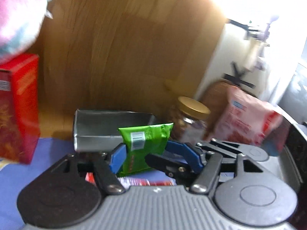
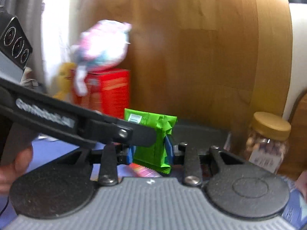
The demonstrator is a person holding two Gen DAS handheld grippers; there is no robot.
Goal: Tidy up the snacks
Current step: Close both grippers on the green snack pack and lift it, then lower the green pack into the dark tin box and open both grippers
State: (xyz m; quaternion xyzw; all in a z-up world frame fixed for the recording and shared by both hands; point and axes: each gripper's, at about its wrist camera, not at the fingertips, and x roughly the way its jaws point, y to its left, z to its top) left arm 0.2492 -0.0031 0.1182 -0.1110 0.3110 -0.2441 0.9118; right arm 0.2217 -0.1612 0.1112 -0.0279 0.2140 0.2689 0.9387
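Note:
A green snack packet [image 1: 145, 143] stands upright between the blue pads of my left gripper [image 1: 145, 153], which touch its left and right edges. My right gripper [image 2: 150, 149] is shut on the same green packet [image 2: 153, 145], its blue pads pressing both sides. The left gripper's black finger [image 2: 142, 138] crosses in from the left onto the packet. A black finger of the right gripper [image 1: 168, 164] reaches in beside the packet. Both views are blurred.
A red box [image 1: 19, 105] stands at the left with a pink and blue bag [image 2: 101, 46] on top. Behind the packet are a silver tin [image 1: 107, 126], a gold-lidded jar [image 2: 268, 140] and a pink packet [image 1: 249, 118]. A red wrapper [image 1: 145, 182] lies on the blue cloth [image 1: 48, 153].

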